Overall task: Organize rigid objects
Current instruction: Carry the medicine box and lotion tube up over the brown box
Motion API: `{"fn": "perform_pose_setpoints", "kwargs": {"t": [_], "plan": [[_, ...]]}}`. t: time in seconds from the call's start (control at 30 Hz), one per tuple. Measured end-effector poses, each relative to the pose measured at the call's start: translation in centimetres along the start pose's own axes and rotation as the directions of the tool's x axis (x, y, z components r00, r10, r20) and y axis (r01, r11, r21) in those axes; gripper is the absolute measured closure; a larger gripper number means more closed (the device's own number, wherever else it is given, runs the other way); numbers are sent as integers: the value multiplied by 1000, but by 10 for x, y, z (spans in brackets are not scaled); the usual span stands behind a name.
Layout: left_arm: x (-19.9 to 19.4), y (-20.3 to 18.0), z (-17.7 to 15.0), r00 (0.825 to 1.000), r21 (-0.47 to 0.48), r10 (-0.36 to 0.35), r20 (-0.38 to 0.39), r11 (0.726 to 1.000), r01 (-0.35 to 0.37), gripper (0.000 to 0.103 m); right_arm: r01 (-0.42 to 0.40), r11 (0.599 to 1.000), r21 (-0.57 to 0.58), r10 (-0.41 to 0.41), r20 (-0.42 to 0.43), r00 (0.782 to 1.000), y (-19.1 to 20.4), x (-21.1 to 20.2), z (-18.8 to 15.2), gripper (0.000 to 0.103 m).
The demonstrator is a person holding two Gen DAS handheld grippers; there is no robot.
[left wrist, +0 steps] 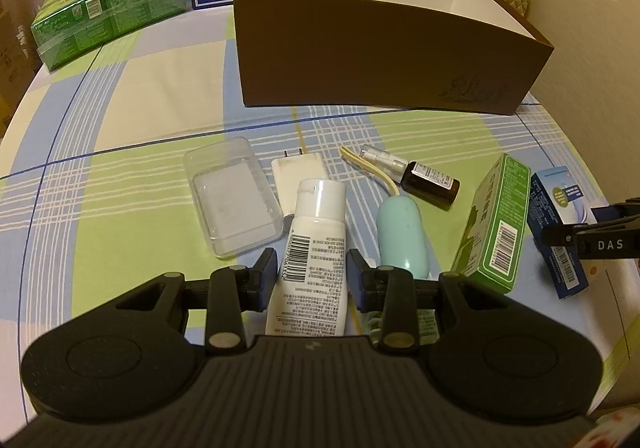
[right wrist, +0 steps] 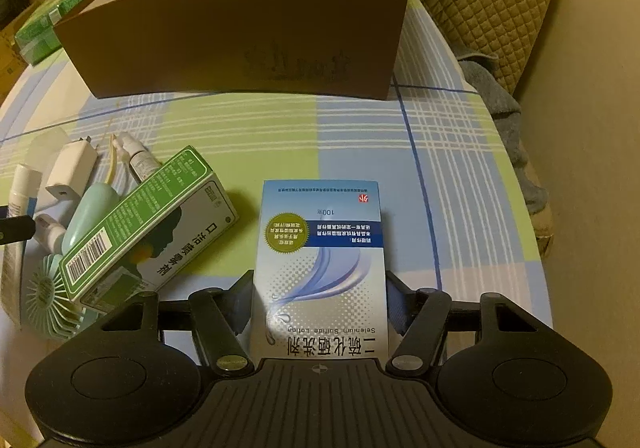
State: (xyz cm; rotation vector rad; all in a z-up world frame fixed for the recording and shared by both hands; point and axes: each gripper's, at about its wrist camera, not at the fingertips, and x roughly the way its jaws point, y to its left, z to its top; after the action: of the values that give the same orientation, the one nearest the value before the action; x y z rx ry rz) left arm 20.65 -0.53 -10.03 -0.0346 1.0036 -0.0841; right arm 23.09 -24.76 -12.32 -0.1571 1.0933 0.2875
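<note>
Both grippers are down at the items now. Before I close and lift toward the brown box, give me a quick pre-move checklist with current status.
1. White squeeze tube lies between the left gripper fingers: ok.
2. Left gripper shut on the tube: not ok, gaps show on both sides.
3. Blue-and-white lotion carton centred in the right gripper: ok.
4. Right gripper shut on the carton: cannot tell, the fingers sit right at its edges.
5. Open brown cardboard box has room: ok as far as visible; its floor is hidden.
6. Clear of neighbours: not ok, the mint-green handheld fan lies right beside the tube, and the green carton beside the lotion carton.
</note>
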Motion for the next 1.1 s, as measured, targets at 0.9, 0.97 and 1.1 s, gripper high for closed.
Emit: {"fn": "perform_pose_setpoints", "kwargs": {"t": [0.9,0.97,1.1], "plan": [[-41,-1,18,994,-12,-6,108,1000,7,71,-77,996,41,70,149,986,-7,-62,20,42],[-45,-2,22,993,-13,-8,122,1000,10,71,-89,996,30,83,160,984,-3,-67,25,42],[-51,-4,31,990,-10,-12,142,1000,14,71,-110,994,7,107,180,978,4,-74,35,42]]}}
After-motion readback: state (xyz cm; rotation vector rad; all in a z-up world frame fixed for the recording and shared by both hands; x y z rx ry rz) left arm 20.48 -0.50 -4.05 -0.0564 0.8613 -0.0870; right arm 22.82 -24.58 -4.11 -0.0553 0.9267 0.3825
